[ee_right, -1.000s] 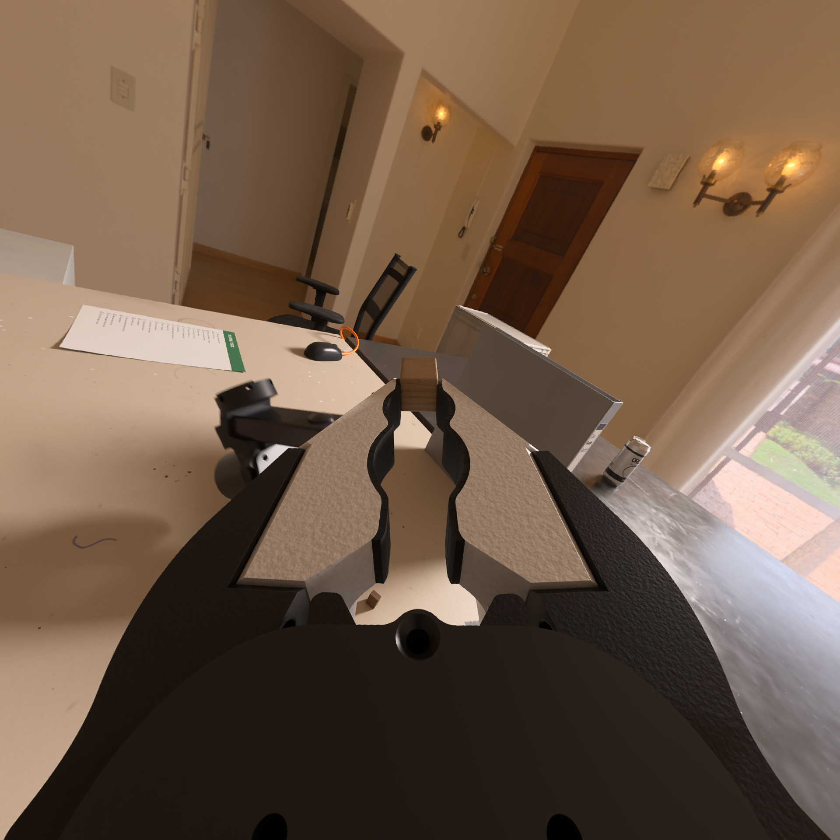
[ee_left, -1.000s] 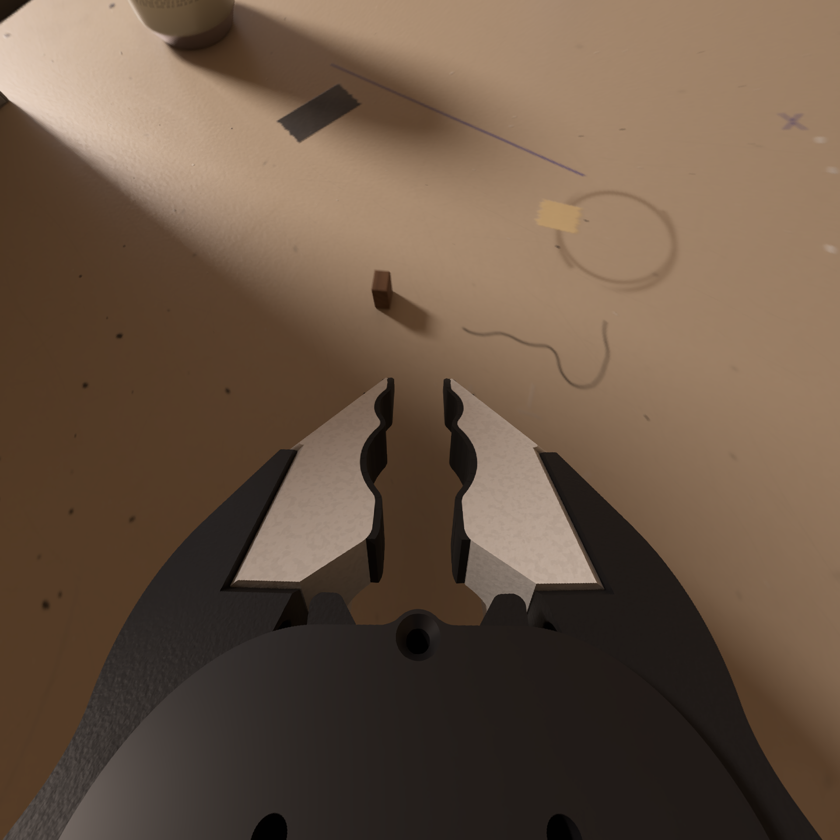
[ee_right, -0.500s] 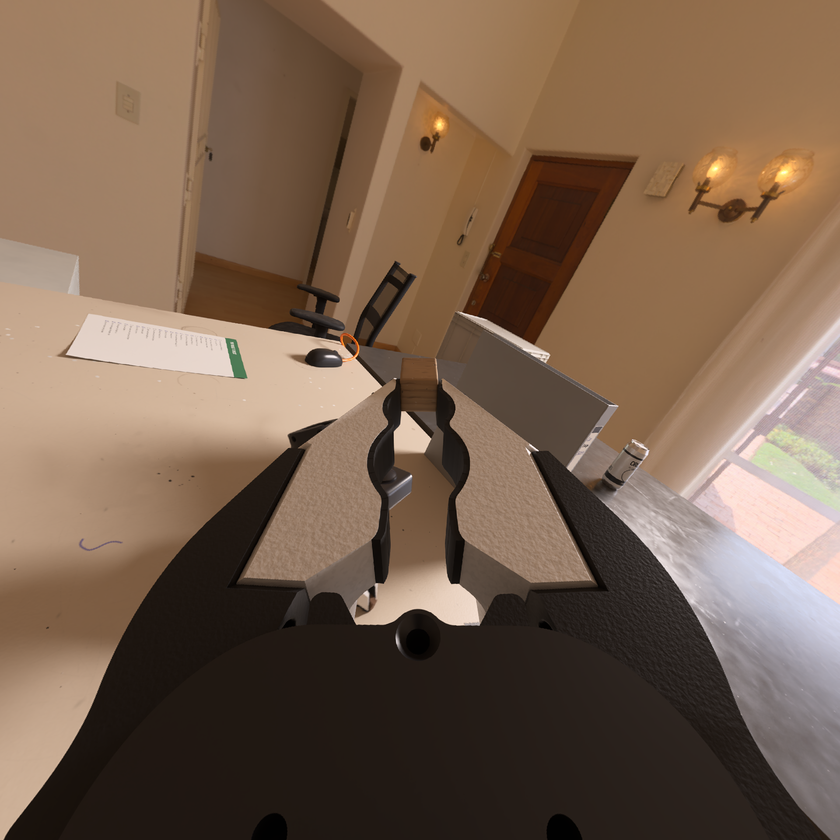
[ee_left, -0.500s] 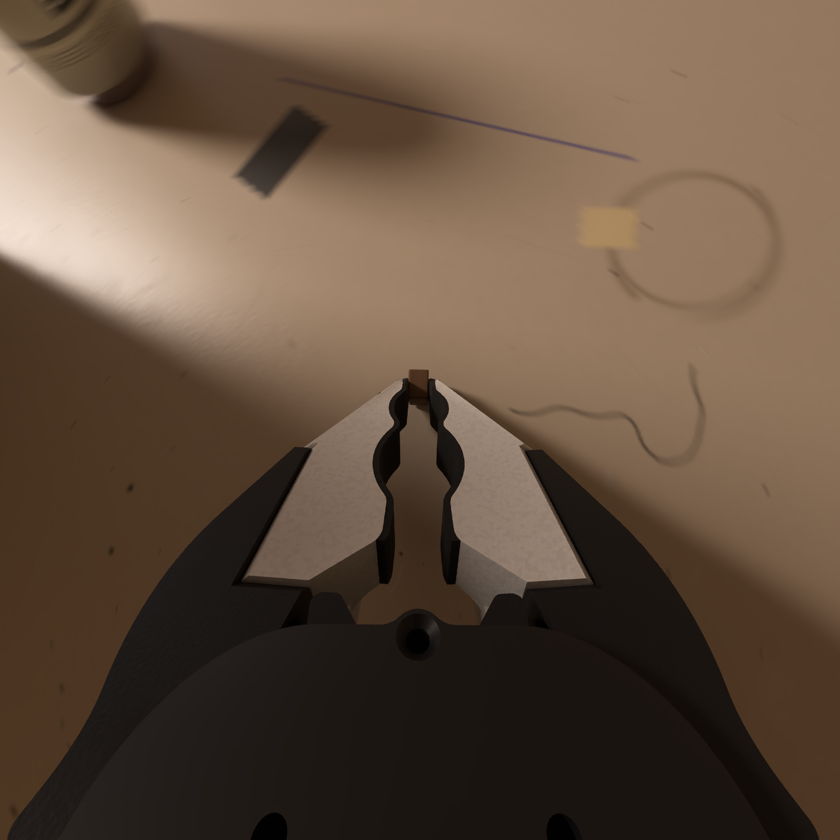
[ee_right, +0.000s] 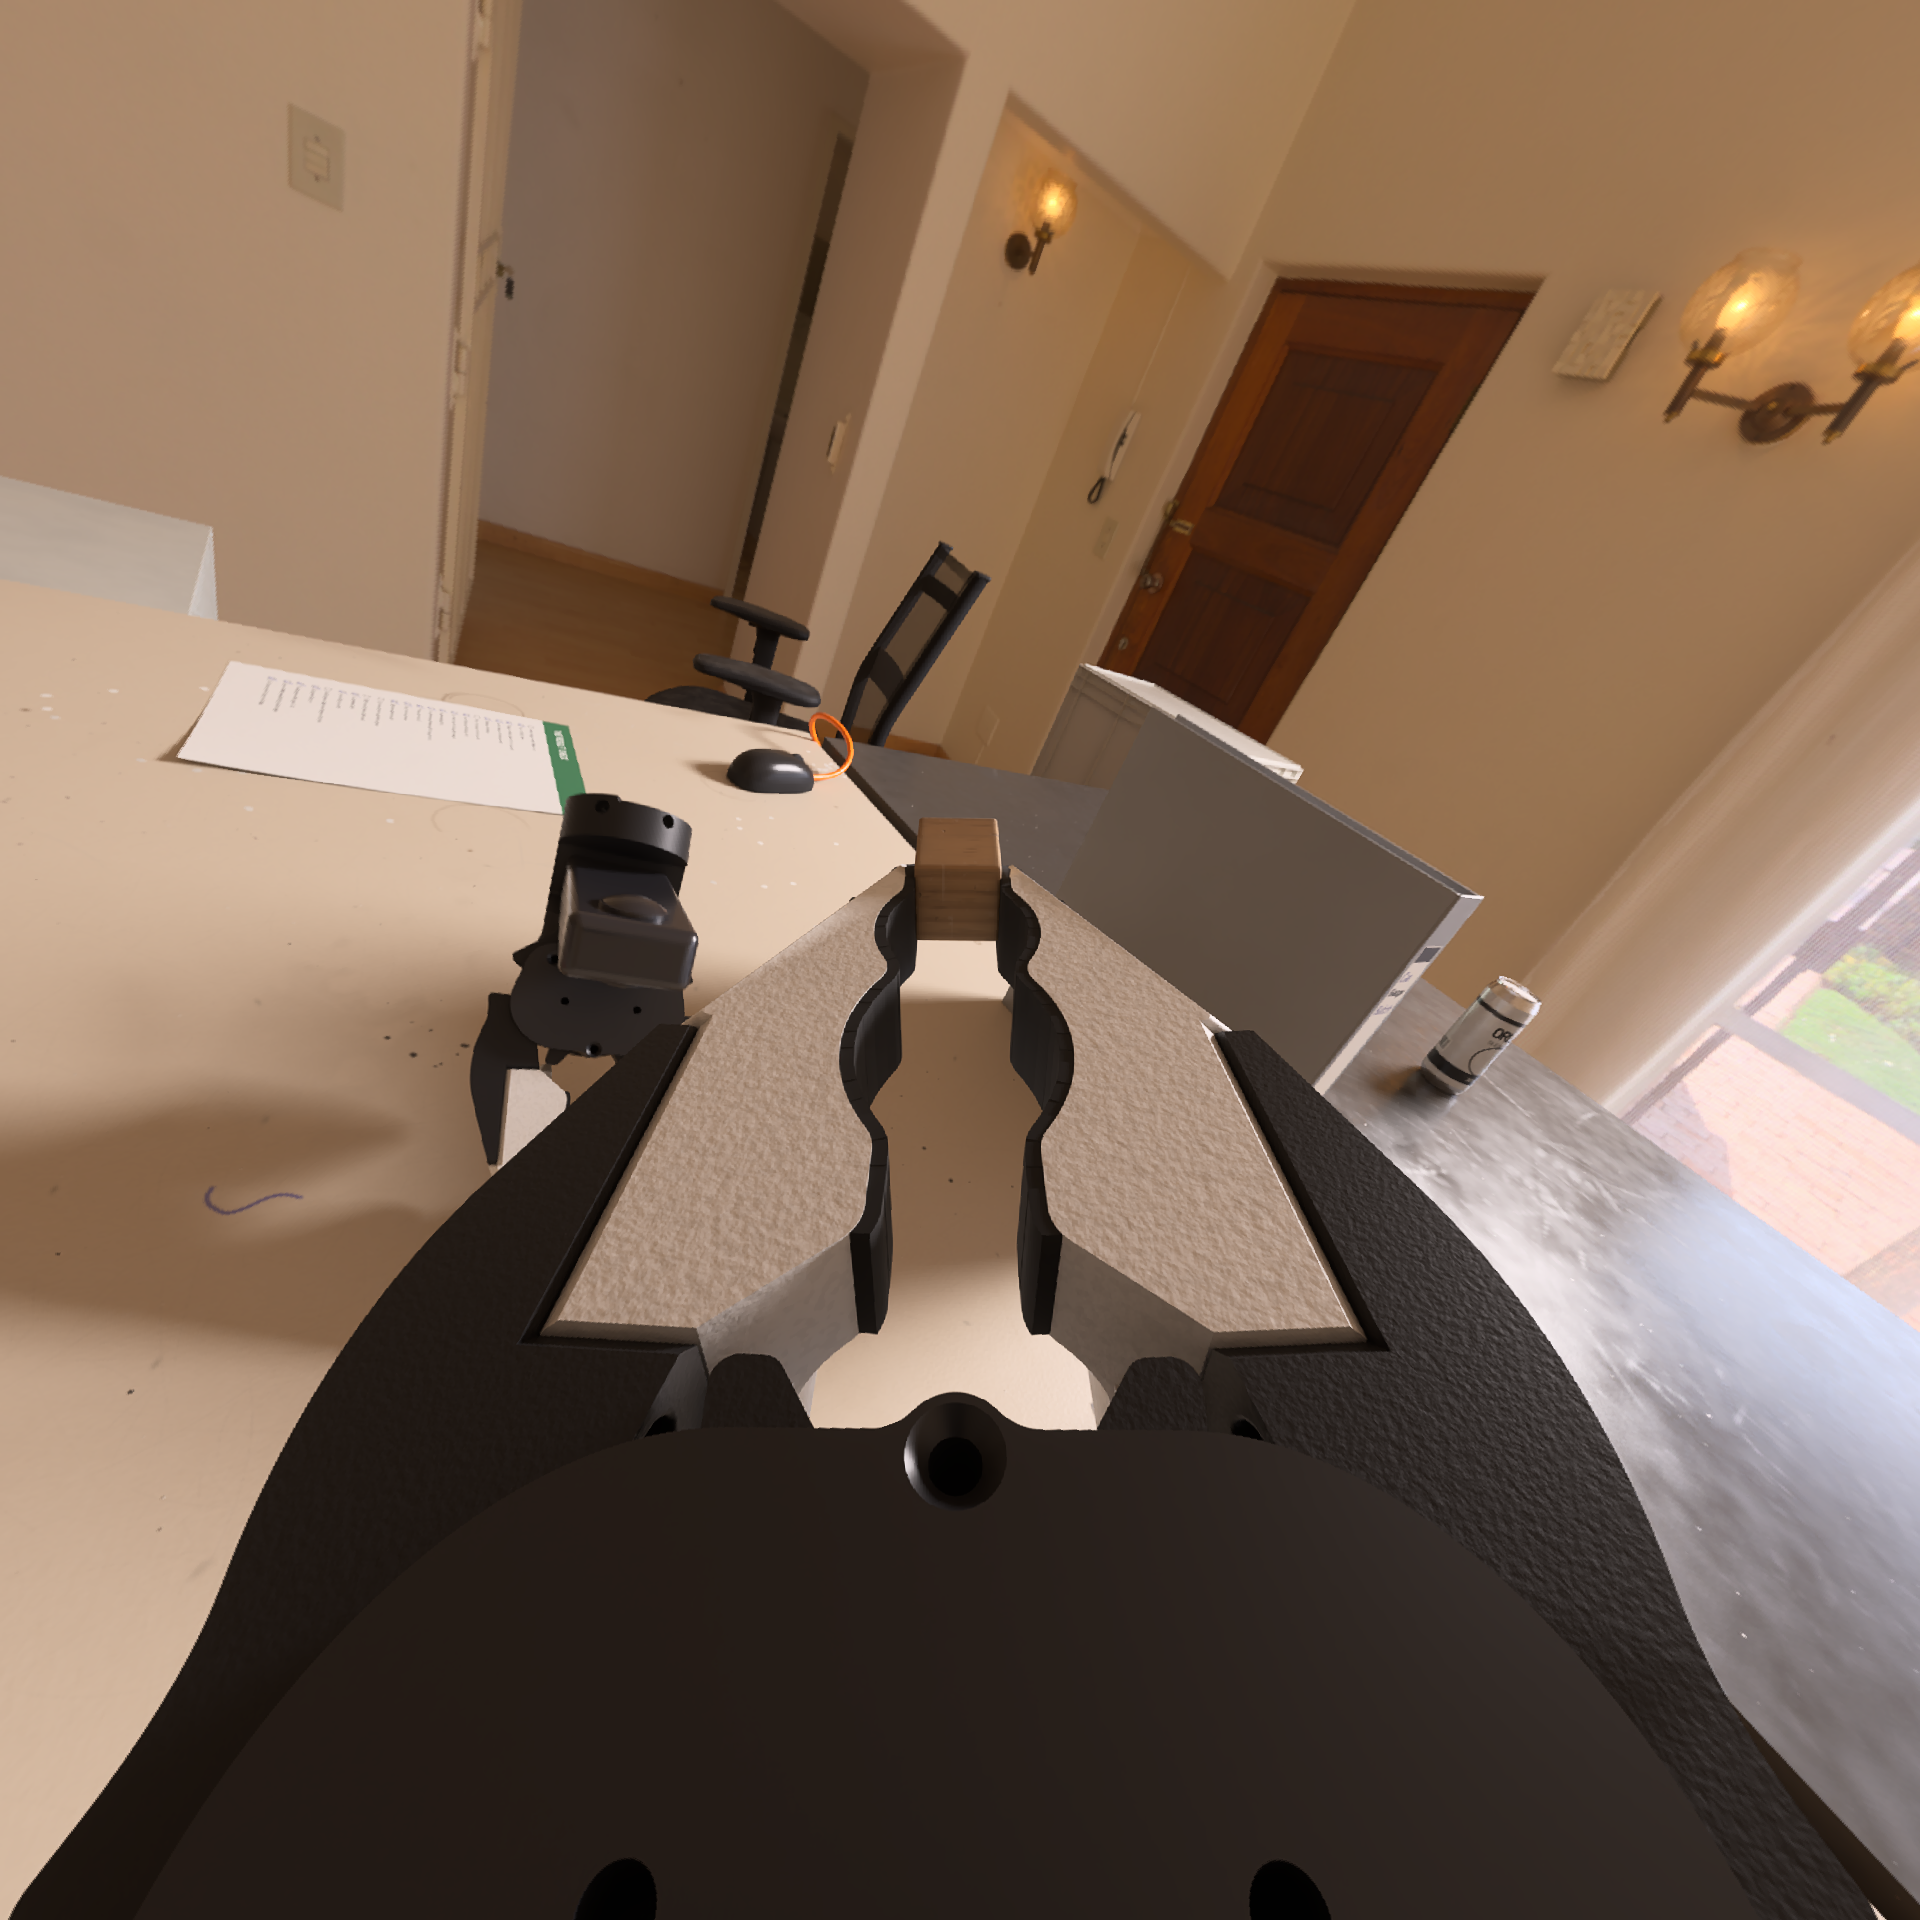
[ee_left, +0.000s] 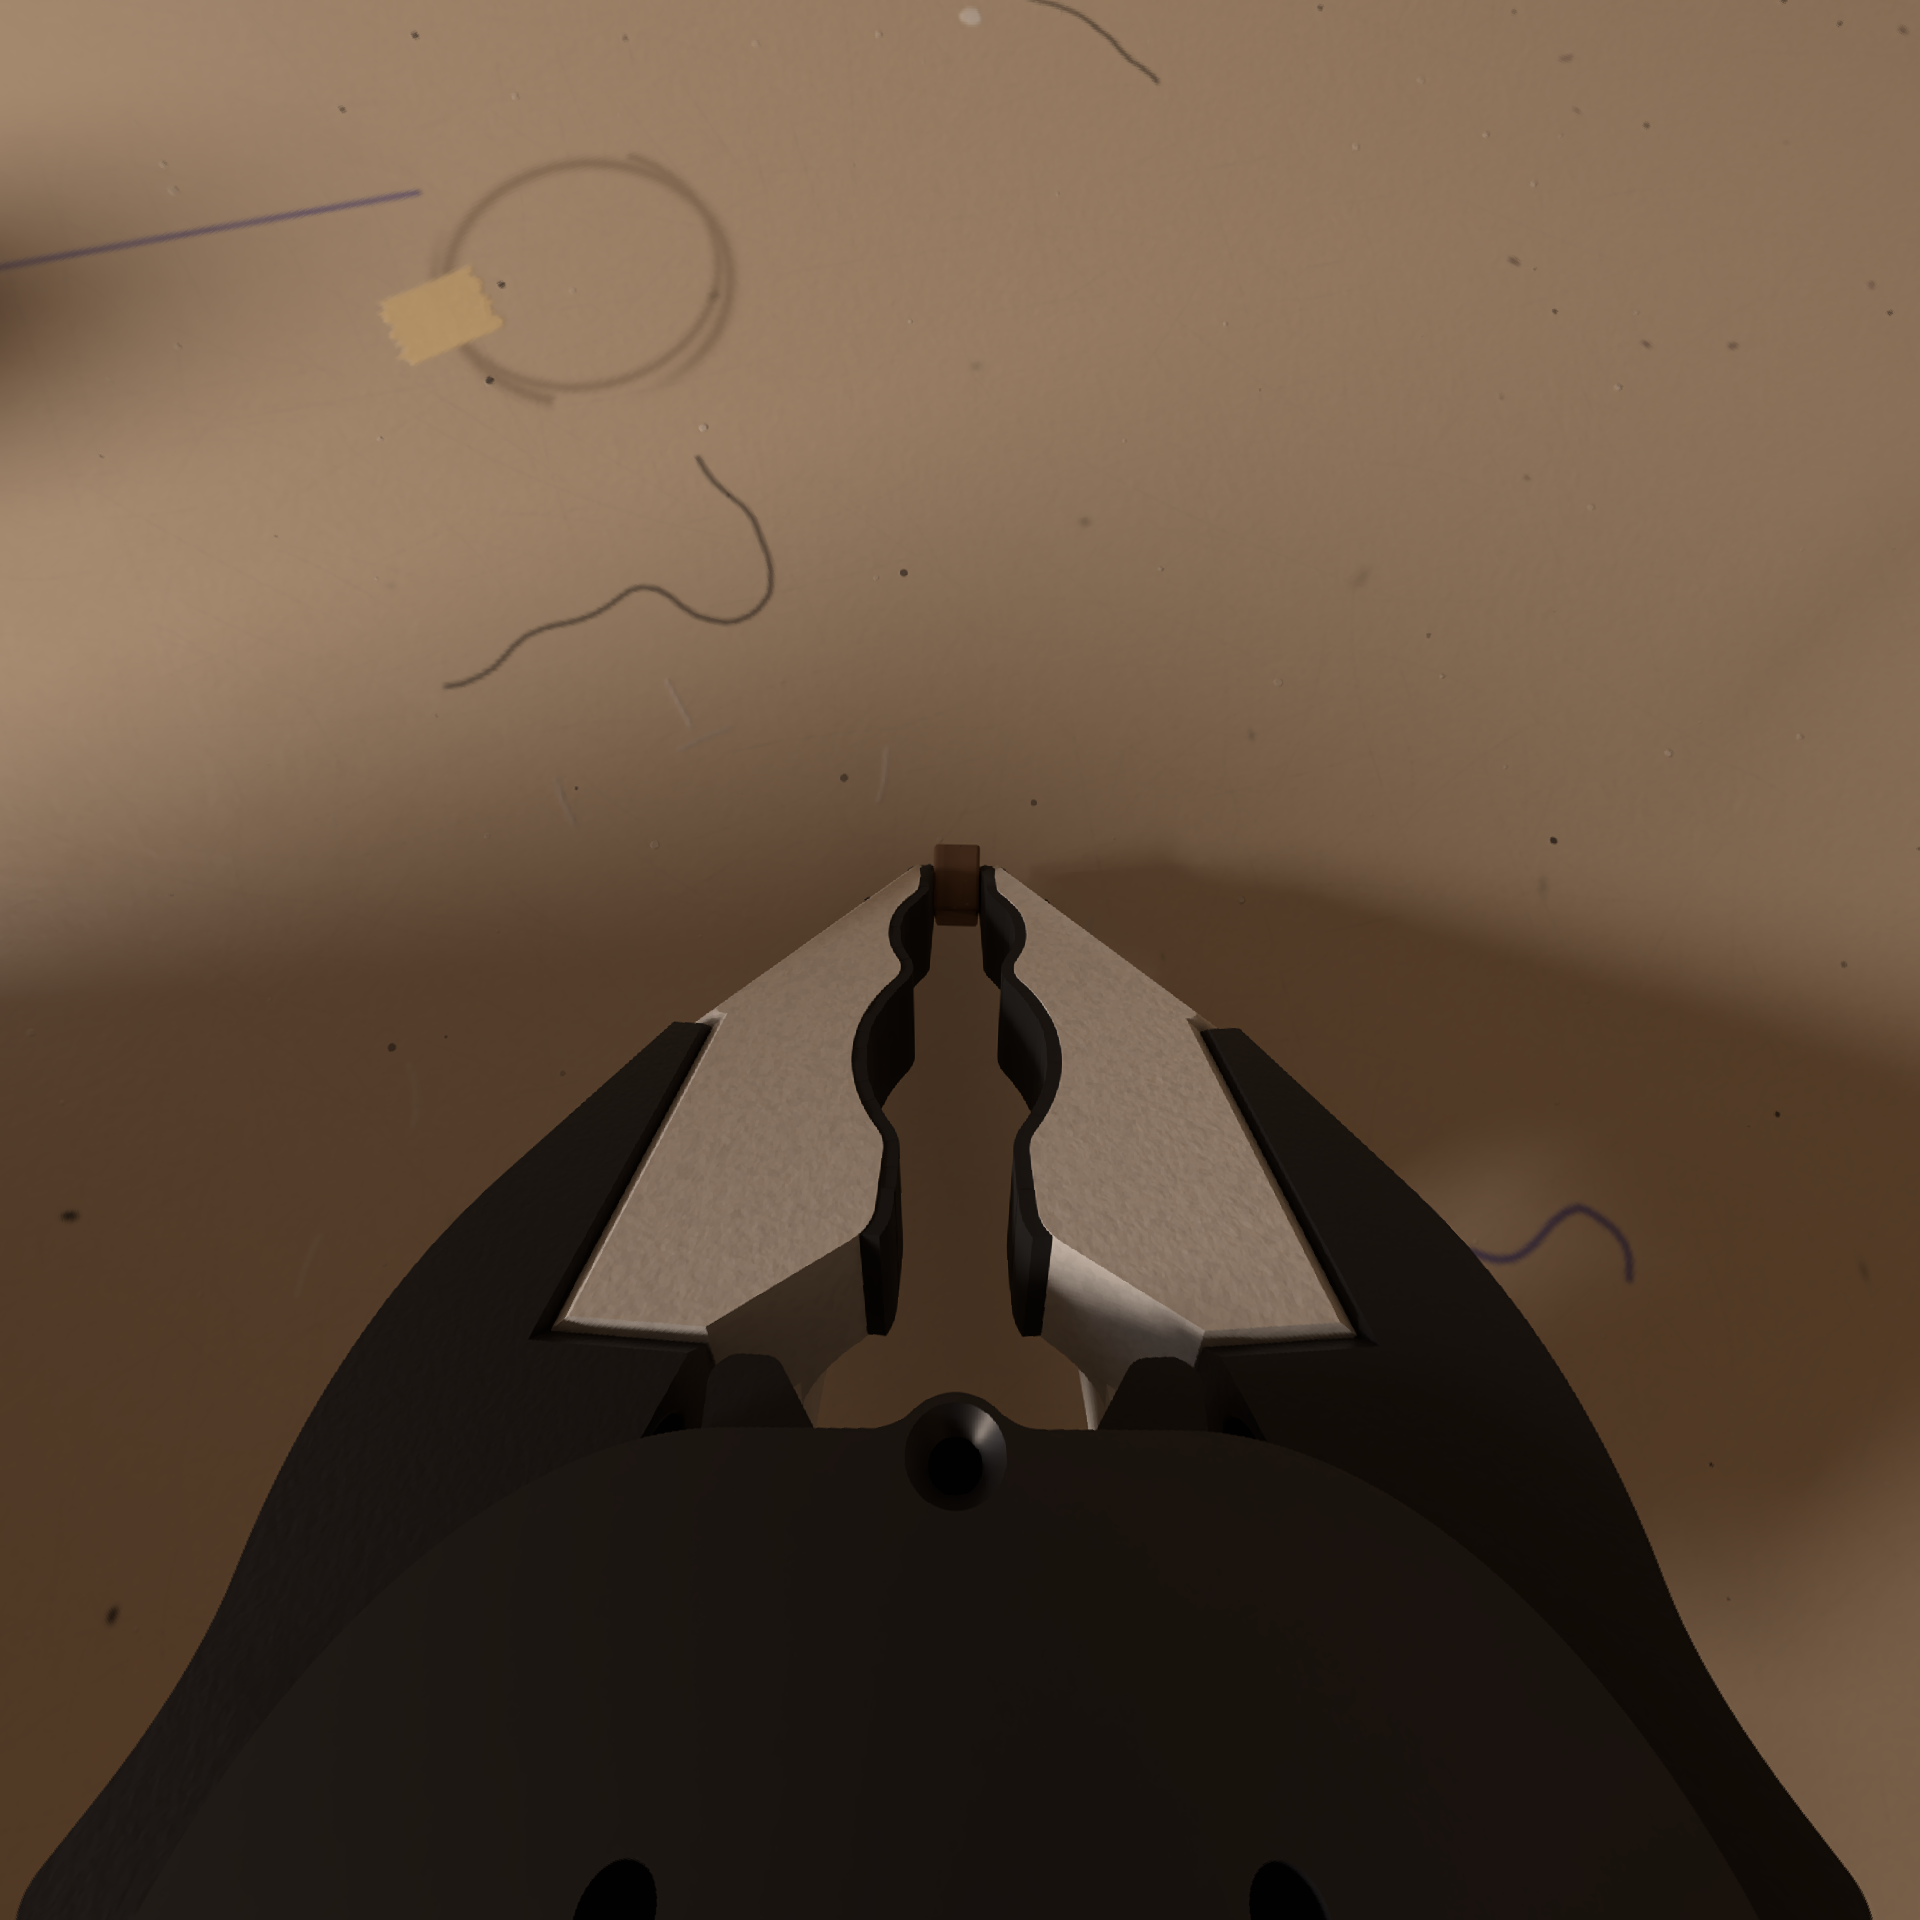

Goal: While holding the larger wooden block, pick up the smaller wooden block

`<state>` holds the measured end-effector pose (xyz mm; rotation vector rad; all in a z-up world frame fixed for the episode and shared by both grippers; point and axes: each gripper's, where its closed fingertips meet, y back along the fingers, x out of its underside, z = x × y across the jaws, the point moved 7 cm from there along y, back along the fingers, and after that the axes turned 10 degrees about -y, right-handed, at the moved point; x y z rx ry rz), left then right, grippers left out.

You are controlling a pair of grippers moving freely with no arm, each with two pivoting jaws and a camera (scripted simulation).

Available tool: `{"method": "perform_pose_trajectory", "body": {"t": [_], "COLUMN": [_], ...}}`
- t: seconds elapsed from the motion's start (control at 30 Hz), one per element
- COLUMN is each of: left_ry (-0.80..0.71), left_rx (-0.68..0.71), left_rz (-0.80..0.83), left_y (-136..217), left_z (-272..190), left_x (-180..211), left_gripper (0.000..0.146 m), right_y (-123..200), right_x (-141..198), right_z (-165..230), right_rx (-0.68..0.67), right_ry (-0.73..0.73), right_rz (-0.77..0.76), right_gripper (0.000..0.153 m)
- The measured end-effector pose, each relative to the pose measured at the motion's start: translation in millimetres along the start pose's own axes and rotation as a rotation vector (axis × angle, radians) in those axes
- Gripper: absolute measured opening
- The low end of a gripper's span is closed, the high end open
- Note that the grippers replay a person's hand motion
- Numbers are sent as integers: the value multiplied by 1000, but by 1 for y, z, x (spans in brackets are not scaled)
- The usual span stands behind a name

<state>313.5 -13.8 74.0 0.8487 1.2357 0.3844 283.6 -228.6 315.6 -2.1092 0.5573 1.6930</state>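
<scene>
Left gripper (ee_left: pixel 957 896) pinches the smaller wooden block (ee_left: pixel 956 881) at its fingertips (dark brown), above the beige table (ee_left: pixel 1351 520). Right gripper (ee_right: pixel 957 902) clamps the larger wooden block (ee_right: pixel 957 875) at its tips, raised over the table. Farther off lie a printed sheet (ee_right: pixel 384 736), a computer mouse (ee_right: pixel 770 772) and a can (ee_right: pixel 1481 1034).
</scene>
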Motion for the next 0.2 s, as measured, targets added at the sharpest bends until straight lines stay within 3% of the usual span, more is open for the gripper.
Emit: {"method": "perform_pose_trajectory", "body": {"t": [0.2], "left_ry": [-6], "left_rx": [-65], "left_rz": [-12], "left_y": [2], "left_z": [-2], "left_x": [-1], "left_gripper": [8], "right_y": [-11], "right_x": [9], "right_z": [2], "right_rx": [-15], "right_ry": [2], "right_rz": [37], "right_gripper": [14]}}
